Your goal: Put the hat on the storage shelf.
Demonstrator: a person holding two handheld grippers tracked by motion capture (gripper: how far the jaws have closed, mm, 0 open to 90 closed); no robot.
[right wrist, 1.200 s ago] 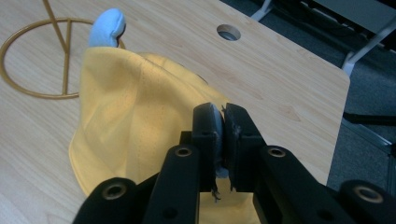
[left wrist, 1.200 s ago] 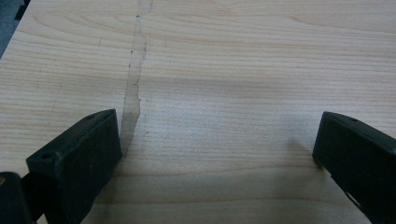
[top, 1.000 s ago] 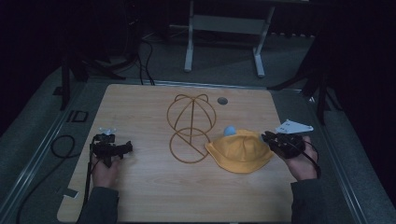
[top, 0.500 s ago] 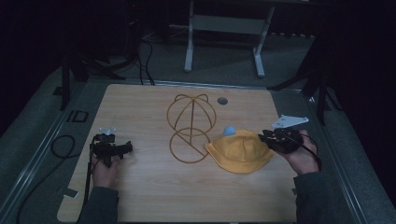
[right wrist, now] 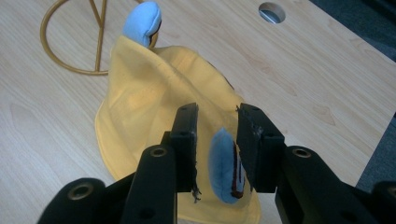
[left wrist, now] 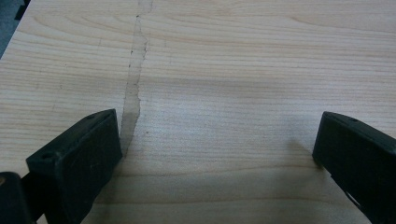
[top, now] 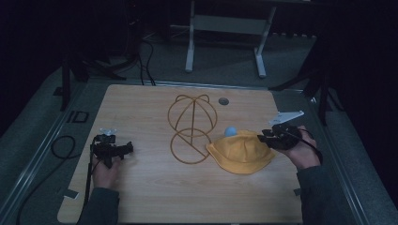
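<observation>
A yellow cloth hat (top: 240, 152) (right wrist: 154, 93) with blue ears lies flat on the wooden table, right of centre. One blue ear (top: 230, 131) (right wrist: 142, 21) sticks up at its far side. My right gripper (top: 264, 137) (right wrist: 215, 112) is at the hat's right edge. Its jaws have just been opening and now stand apart around the other blue ear (right wrist: 223, 163), with a gap on the left side. A gold wire hat stand (top: 192, 129) (right wrist: 74, 46) sits just left of the hat. My left gripper (top: 127, 148) (left wrist: 219, 126) rests open on bare wood at the left.
A round cable hole (top: 223, 101) (right wrist: 272, 11) sits near the table's far edge. A black cable (top: 61, 145) loops on the grey floor left of the table. A metal frame (top: 225, 28) stands beyond the table.
The right hand has shifted slightly toward the hat's edge. The hat, the stand and the left gripper have not moved.
</observation>
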